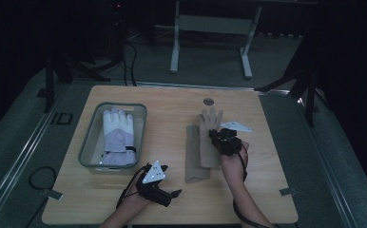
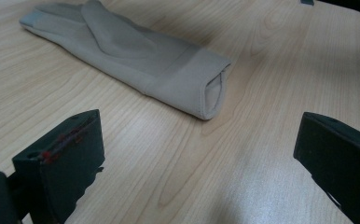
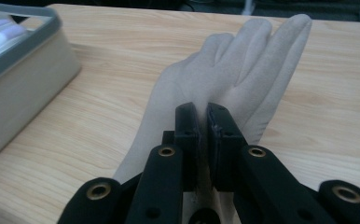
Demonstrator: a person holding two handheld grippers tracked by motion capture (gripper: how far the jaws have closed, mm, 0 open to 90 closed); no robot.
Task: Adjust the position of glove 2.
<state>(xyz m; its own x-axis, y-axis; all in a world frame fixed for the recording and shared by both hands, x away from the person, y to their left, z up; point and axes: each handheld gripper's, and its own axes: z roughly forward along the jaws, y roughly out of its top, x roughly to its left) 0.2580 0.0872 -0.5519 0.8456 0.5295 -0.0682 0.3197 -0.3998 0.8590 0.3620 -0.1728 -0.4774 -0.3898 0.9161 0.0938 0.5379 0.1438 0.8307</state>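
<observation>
Right claw (image 3: 203,122) pinched shut on beige glove (image 3: 225,70), left claw (image 2: 197,154) wide open, short of second glove (image 2: 136,56).

Dim, grainy overhead picture with dark surroundings; brighter, slightly soft close-ups.

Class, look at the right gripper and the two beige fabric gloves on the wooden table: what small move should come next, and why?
Probably carry it left toward the grey plastic bin: the right gripper is shut on one beige fabric glove, and a white padded glove already lies in that bin.
</observation>
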